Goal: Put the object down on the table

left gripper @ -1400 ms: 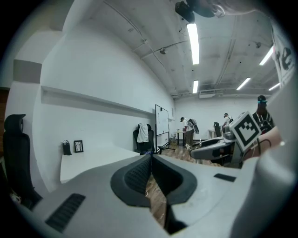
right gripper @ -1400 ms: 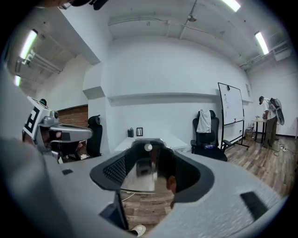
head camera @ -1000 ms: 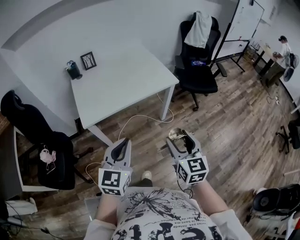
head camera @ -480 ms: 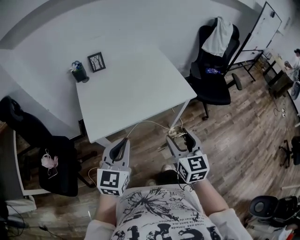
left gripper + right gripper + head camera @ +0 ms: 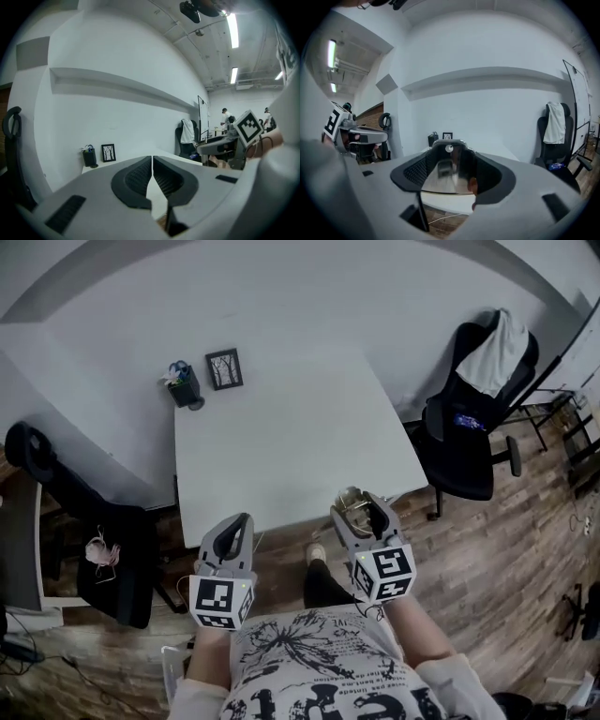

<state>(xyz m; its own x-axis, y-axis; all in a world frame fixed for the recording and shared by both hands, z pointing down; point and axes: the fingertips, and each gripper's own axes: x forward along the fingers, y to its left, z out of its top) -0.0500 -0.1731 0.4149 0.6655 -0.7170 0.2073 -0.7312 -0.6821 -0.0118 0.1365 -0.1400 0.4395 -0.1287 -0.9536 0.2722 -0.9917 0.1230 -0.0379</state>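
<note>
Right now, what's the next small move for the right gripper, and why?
Probably carry the right gripper forward over the table. It is shut on a shiny metal object that hangs about at the near edge, not over the top; lowering now would likely miss.

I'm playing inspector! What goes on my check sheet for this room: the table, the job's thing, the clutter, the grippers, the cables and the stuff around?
Surface: white table, mostly bare.
Job's things: shiny object, held in the right gripper by the table's near edge, not yet put down.
Clutter: small framed picture and dark pot at the table's far left corner.
Grippers: left gripper shut, nothing in it; right gripper shut on the shiny object.
Cables: white cable on the wood floor.
Surroundings: black chair on the left, another chair with a white cloth on the right, white wall behind.
</note>
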